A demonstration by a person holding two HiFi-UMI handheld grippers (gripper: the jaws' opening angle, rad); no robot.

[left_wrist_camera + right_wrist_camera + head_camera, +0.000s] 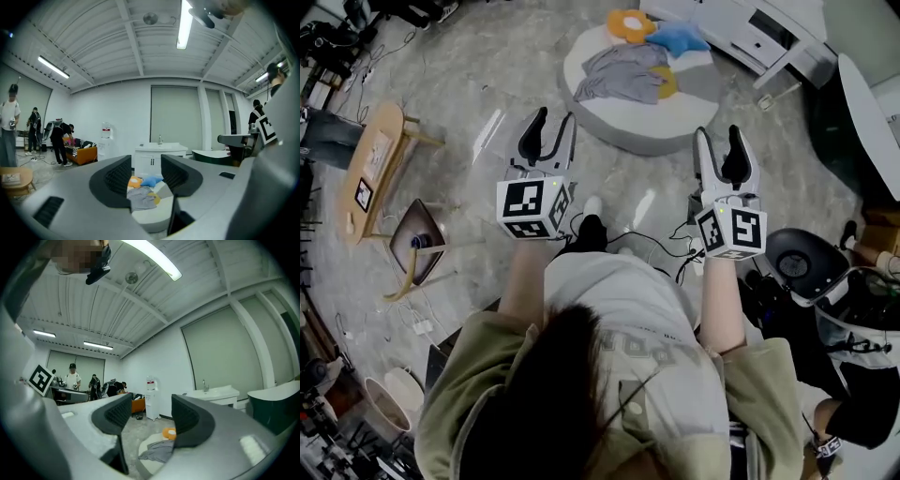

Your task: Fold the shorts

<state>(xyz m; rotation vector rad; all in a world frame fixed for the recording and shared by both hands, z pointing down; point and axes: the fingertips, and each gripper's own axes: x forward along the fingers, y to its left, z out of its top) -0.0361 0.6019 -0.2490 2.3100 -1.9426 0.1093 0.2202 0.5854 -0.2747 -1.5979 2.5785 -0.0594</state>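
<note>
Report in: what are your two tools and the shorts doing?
Left tool open, empty. Right tool open, empty. Grey shorts crumpled on round white pad, untouched. Nothing in the way; orange plush and blue plush beyond shorts.

Lab-like hall: strip lights (pixel 184 27), floor cables (pixel 661 246), sink cabinet (pixel 158 151), water dispenser (pixel 151 401), bystanders (pixel 60 140).

Sleeves (pixel 464 370): olive green, loose.
Shirt (pixel 623 295): pale grey, printed.
Left gripper (pixel 551 124), right gripper (pixel 718 133): white, black-lined jaws, black-and-white marker cubes.
</note>
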